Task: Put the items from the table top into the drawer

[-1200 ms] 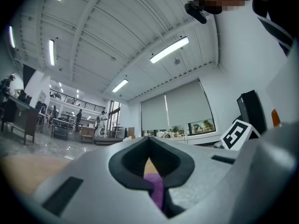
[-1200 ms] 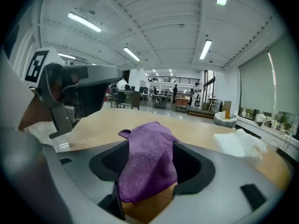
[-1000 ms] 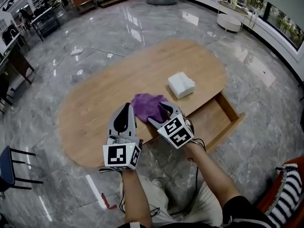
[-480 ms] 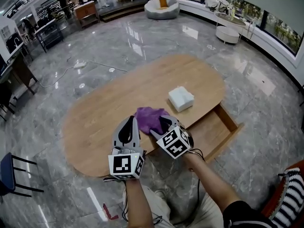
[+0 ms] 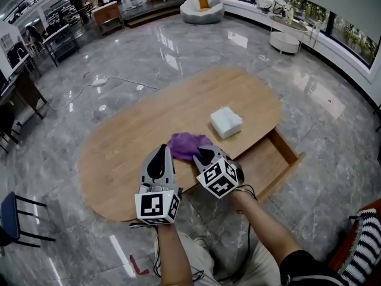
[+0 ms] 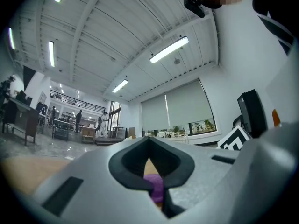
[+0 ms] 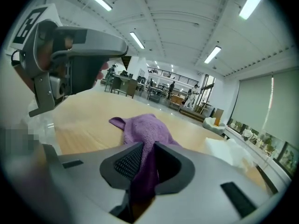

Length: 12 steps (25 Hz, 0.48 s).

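An oval wooden desk stands on a glossy grey marble floor, and its drawer is pulled open at the right end, with a bare wooden bottom showing. The purple cloth lies crumpled on the desk close to the near edge, just left of the open drawer. A white packet sits a little beyond the cloth, near the drawer side and apart from the cloth; any print on it is too small to read. The right gripper points down onto the near side of the cloth. Its jaws have just been closing, and the right gripper view shows them pinched on a fold of the purple fabric, which runs down between the dark pads while the rest of the cloth spreads out on the desk ahead. The left gripper is held beside it to the left, over the desk's near edge. Its jaws are together at the tips with nothing between them, and the purple cloth shows only through the gap behind the tips. Each gripper carries a cube with black-and-white square markers, the left cube and the right cube; these are coded patterns, not letters.
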Each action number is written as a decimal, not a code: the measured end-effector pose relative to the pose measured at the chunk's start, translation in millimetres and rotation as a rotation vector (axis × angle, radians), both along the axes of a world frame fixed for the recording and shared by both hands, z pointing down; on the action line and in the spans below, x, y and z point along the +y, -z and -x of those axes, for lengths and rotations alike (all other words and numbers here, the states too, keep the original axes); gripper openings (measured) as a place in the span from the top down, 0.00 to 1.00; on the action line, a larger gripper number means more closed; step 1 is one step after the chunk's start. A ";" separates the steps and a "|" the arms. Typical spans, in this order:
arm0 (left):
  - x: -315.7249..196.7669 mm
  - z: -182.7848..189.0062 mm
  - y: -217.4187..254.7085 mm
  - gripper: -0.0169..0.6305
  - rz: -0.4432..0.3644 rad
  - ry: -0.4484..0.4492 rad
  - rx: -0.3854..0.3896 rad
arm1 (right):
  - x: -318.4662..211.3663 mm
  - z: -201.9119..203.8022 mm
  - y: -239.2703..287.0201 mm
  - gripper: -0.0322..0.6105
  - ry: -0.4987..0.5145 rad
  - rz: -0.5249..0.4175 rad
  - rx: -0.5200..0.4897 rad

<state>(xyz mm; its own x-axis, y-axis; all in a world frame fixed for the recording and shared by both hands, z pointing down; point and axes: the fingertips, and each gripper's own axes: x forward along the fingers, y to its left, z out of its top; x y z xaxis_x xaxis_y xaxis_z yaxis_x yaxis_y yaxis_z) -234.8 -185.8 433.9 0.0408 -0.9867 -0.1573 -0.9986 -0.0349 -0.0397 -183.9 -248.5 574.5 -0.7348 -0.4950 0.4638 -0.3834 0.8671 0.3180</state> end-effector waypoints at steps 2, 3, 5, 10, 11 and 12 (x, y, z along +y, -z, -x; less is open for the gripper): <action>-0.8 -1.5 0.6 0.97 -0.001 -0.004 -0.003 | -1.5 -1.1 3.3 0.83 -0.006 0.011 -0.024; -1.2 -2.5 -0.1 0.97 0.001 -0.007 -0.005 | -1.7 -1.9 4.9 0.83 -0.011 0.018 -0.036; -2.1 -5.2 -2.1 0.97 0.006 -0.015 -0.006 | -1.2 -4.9 8.6 0.84 -0.024 0.026 -0.064; -8.1 -16.1 -1.7 0.97 0.006 -0.042 -0.016 | -0.3 -18.3 21.5 0.84 -0.049 0.010 -0.110; -9.7 -17.7 -1.6 0.97 0.005 -0.047 -0.018 | -0.9 -21.6 23.4 0.84 -0.055 0.007 -0.115; -11.3 -19.2 -2.0 0.97 0.006 -0.053 -0.020 | -1.9 -25.4 25.4 0.84 -0.063 0.004 -0.123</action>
